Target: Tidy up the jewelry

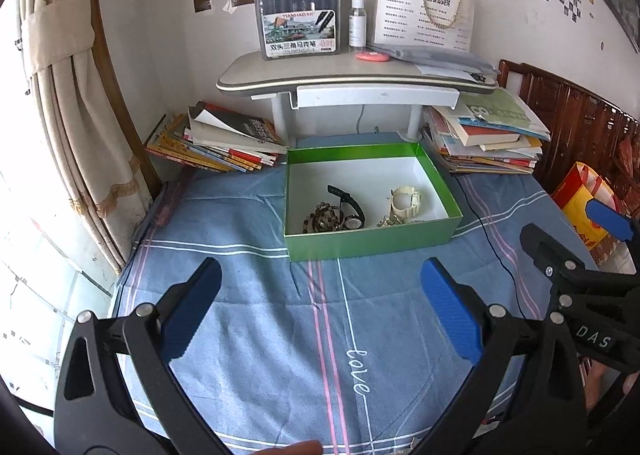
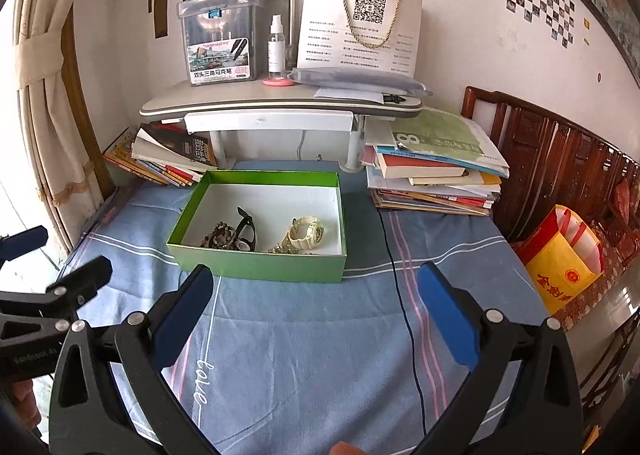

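Left wrist view: our left gripper (image 1: 320, 287) and right gripper (image 2: 314, 295) hover released, fingers spread, nothing held. Ahead, green box (image 1: 372, 241) holds the watches; sorting looks nearly done.

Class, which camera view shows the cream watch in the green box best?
The right wrist view: the cream watch shows its face clearly. In the left wrist view the same watch looks smaller and its dial is hard to see.

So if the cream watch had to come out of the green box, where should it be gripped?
Probably the strap loop. The cream watch lies on its side in the green box, strap curled into a ring. Bring the open right hand-held gripper down from above, one finger inside the loop, since the box walls block a sideways approach and the gold chain crowds its near side.
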{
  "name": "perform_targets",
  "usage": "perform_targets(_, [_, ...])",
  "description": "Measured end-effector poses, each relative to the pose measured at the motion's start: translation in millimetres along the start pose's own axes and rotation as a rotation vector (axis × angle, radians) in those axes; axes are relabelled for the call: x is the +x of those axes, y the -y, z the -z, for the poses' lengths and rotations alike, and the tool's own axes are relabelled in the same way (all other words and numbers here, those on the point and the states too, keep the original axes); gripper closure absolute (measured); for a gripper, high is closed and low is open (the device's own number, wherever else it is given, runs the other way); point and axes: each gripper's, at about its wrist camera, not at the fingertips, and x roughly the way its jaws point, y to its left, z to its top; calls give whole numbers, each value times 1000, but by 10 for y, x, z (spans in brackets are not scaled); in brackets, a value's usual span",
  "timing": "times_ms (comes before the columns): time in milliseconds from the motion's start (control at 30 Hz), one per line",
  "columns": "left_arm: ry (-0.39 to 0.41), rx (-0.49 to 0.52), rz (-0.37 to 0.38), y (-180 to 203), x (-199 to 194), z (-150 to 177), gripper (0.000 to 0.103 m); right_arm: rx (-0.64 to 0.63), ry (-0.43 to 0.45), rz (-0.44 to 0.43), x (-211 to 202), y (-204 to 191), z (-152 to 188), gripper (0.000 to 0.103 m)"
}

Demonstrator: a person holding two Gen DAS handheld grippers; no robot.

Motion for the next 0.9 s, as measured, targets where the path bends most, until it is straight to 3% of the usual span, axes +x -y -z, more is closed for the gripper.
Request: perform_targets(900, [9,10,8,-15,-60,2,4,8,24,4,-117,18,43,3])
